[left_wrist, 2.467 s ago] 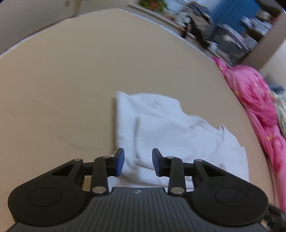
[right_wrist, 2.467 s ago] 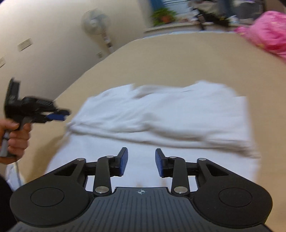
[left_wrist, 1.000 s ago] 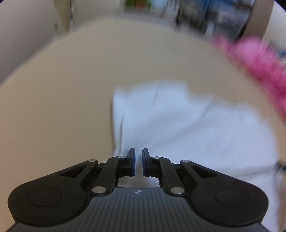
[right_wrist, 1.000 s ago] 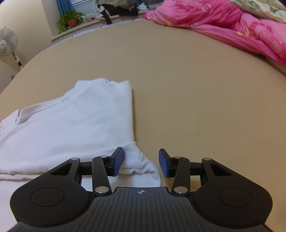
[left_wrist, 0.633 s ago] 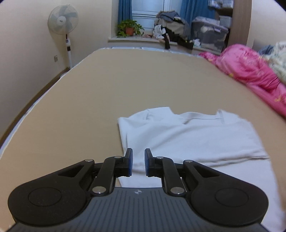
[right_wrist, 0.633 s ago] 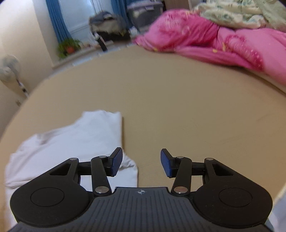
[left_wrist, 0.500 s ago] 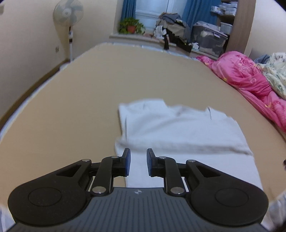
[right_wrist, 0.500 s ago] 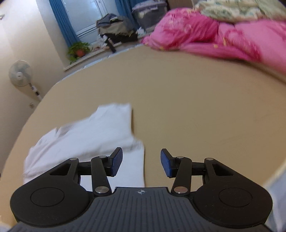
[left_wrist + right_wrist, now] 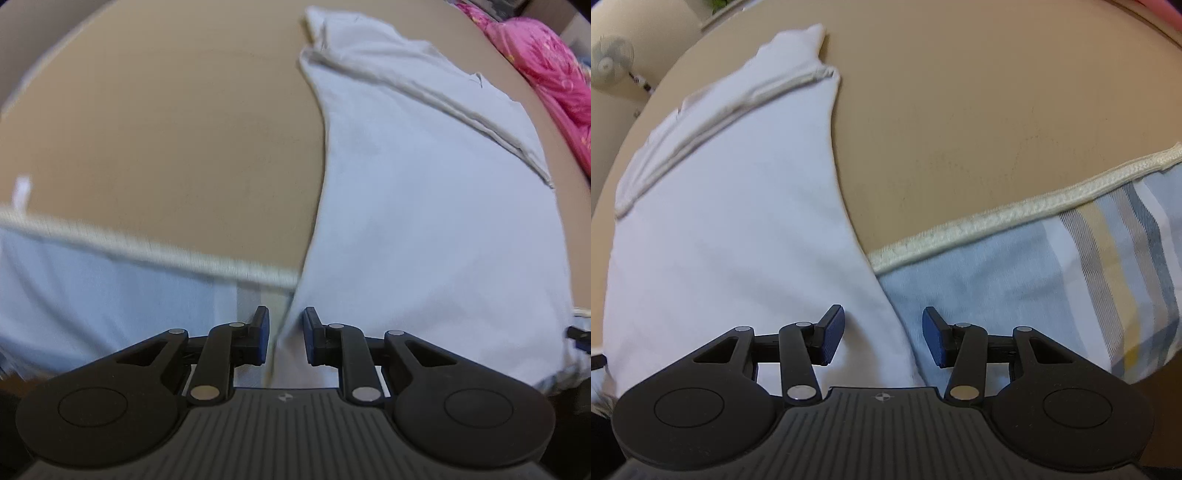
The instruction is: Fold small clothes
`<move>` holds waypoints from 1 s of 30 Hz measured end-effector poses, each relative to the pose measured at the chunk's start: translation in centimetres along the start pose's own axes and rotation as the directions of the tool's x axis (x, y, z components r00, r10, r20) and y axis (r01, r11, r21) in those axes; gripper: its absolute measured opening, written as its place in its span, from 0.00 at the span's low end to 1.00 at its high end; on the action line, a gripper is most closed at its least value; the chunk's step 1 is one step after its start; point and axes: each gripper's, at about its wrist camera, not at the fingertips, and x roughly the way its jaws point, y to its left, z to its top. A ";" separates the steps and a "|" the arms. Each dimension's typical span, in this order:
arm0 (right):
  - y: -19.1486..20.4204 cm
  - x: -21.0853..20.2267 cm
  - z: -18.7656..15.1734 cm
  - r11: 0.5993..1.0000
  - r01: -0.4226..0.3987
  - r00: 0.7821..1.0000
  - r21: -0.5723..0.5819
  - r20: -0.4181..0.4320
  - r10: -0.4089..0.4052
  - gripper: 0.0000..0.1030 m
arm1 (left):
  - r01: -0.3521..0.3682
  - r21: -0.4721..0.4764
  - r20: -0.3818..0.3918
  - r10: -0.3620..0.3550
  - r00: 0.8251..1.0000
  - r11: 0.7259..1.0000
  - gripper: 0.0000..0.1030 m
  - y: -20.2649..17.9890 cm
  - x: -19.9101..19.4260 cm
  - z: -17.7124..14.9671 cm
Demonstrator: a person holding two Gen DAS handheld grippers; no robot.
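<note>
Half a second ago both views looked far across the bed, with the fan, the window and the pink blanket in sight. Now both tools point down at the near edge, and the shirt fills much more of each view. The left tool's jaws were almost closed a second ago and have just been opening a little.

The left tool sits at the bottom middle of its view. Its jaws stand a small way apart. The near left edge of the white shirt runs down between them, but the pads do not press on it. The shirt spreads up to the upper right of this view, with a folded band across its top.

The right tool sits at the bottom middle of its view. Its jaws are about half open and hold nothing. The shirt fills the left side here, and its near right corner lies between the jaws.

The shirt lies on the tan bed. A striped blue cloth with a cream edge lies at the lower right.
</note>
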 end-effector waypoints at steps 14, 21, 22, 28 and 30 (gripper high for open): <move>0.2 -0.9 -1.8 0.998 -0.066 0.998 0.000 0.005 0.066 0.05 | -0.005 0.007 0.048 0.005 0.999 1.000 0.06 -0.3 -0.5 -2.9; 0.6 -0.4 -2.5 0.999 0.000 1.000 -0.040 0.002 0.001 0.21 | -0.002 -0.037 0.017 0.003 1.000 0.999 0.11 0.3 -0.3 -3.4; 0.6 -0.4 -2.6 0.999 0.002 1.000 -0.053 0.001 -0.002 0.22 | -0.005 -0.033 0.019 0.005 1.000 0.999 0.11 0.2 -0.3 -3.5; 0.9 -0.4 -2.6 0.998 -0.006 1.000 -0.066 0.013 0.006 0.08 | -0.030 -0.011 0.061 0.031 0.998 0.999 0.07 -0.2 -0.4 -4.2; 1.1 -0.9 -2.8 0.998 -0.021 0.999 -0.067 0.039 0.023 0.06 | -0.046 0.016 0.092 0.044 0.995 0.999 0.06 -0.7 -0.8 -4.6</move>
